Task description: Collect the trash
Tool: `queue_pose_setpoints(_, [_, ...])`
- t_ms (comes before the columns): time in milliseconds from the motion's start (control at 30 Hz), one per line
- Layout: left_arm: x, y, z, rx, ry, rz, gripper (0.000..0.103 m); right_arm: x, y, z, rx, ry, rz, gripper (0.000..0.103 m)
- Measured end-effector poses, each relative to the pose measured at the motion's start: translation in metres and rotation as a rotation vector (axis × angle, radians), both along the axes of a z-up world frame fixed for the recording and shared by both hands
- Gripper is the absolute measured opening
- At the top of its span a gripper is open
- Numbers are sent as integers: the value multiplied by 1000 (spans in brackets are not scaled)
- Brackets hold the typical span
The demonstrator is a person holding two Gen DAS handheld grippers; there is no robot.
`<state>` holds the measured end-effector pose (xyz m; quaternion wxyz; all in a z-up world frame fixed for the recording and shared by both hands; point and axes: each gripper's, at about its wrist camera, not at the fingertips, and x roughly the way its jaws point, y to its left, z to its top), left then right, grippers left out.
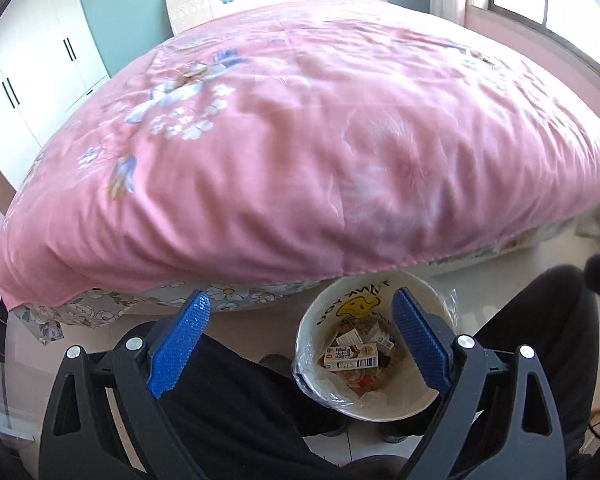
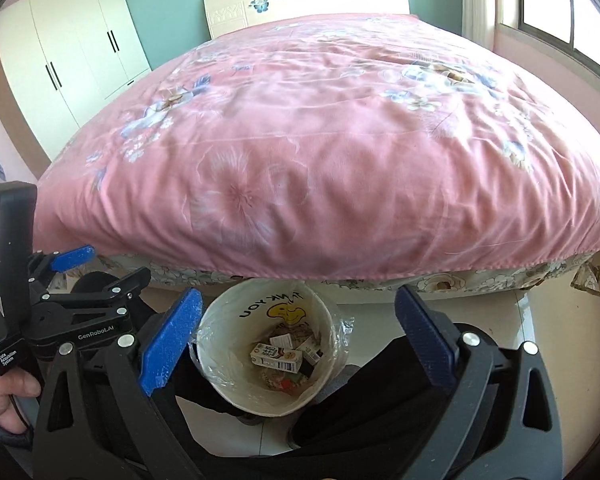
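Both hand-held grippers hang over the floor at the near edge of the bed (image 2: pixel 320 140), angled down. Left hand-held gripper (image 1: pixel 300 344): jaws spread wide, nothing between them. Right hand-held gripper (image 2: pixel 298 336): jaws likewise wide apart and empty. In the right wrist view the left one also shows at the far left, a hand (image 2: pixel 4 392) on its grip. Waste bin (image 2: pixel 220 376), cream with a clear liner, stands on the floor just below the quilt's hanging edge, between the person's dark trouser legs (image 1: pixel 236 392). Trash sits inside it: a small carton (image 2: pixel 276 356) on top of other boxes and wrappers. No loose litter visible on the pink quilt or on the floor in view; parts of the floor are hidden by legs and grippers. Judgement: a drop into the bin looks done, and the step in hand is scanning for the next piece. To do it well: lift clear of the bin rim so the liner isn't snagged, keep the jaws wide, sweep the bed edges and the floor under the overhang slowly, and approach any flat wrapper low with one pad sliding beneath.
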<state>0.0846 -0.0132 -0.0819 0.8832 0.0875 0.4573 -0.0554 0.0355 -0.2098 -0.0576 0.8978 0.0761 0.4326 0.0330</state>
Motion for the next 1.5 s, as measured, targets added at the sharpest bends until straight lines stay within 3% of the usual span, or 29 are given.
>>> queue_pose_setpoints(300, [-20, 13, 58, -30, -119, 114, 95, -25, 6, 38, -9, -38, -80, 95])
queue_pose_setpoints(500, [-42, 22, 85, -5, -169, 192, 97, -49, 15, 62, -16, -97, -103, 95])
queue_pose_setpoints(667, [-68, 29, 100, -21, -208, 199, 97, -66, 17, 74, 5, -121, -119, 95])
queue_pose_setpoints(967, [-94, 18, 110, -19, -253, 109, 97, -78, 23, 80, -4, -124, -132, 95])
queue_pose_setpoints(1500, [-88, 25, 106, -43, -207, 116, 97, -77, 30, 79, -1, -121, -125, 95])
